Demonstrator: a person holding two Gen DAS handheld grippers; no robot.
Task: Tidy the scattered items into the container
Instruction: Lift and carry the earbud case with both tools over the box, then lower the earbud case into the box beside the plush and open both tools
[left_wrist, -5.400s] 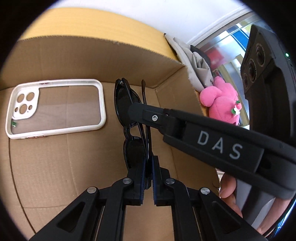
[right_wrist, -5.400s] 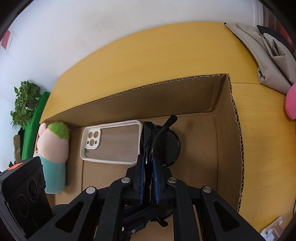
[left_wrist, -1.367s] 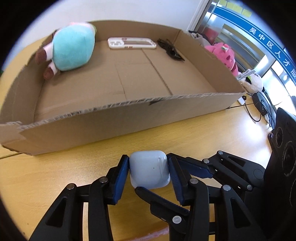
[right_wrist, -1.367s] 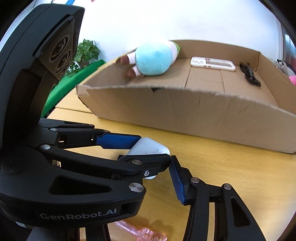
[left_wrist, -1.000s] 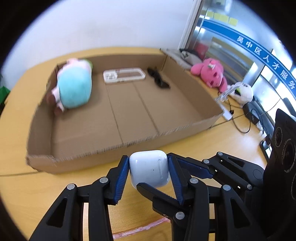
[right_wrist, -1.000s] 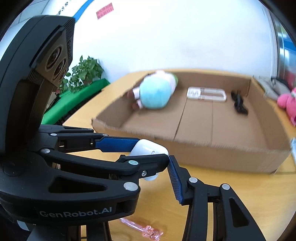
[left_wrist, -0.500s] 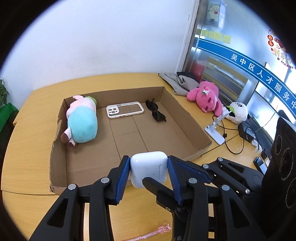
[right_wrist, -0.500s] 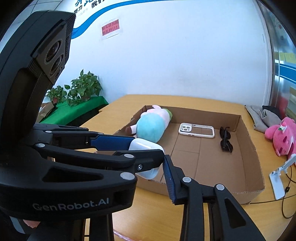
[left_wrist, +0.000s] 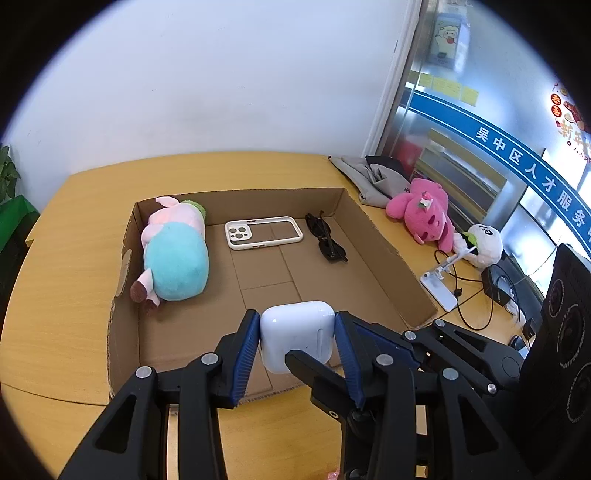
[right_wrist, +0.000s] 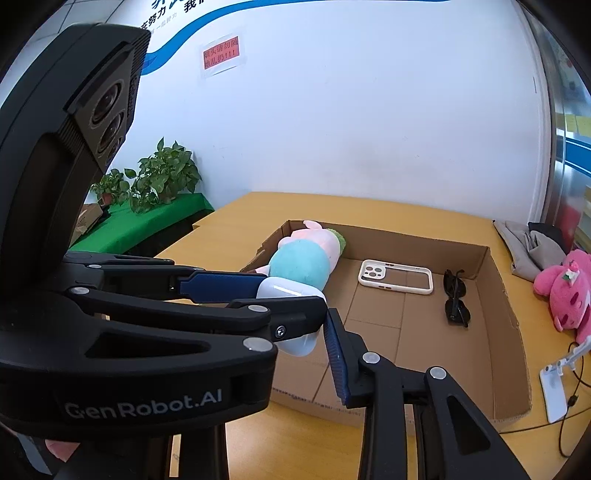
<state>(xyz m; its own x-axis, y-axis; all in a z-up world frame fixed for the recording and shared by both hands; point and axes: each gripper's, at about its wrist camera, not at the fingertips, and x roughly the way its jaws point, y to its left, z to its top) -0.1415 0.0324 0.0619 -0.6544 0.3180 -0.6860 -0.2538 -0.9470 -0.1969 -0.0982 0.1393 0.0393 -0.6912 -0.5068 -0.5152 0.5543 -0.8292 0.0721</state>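
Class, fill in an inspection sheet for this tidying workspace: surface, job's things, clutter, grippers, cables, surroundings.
Surface: wooden table, carrying an open cardboard box.
Job's things: white earbud case held above the box's near edge; blue plush, phone case and sunglasses lie in the box.
Clutter: pink plush, white plush, grey cloth and phone stand outside the box.
Grippers: left gripper clamps the earbud case; right gripper is beside it, contact unclear.
Cables: black cables on the table by the phone stand.
Surroundings: white wall, potted plants, glass partition.
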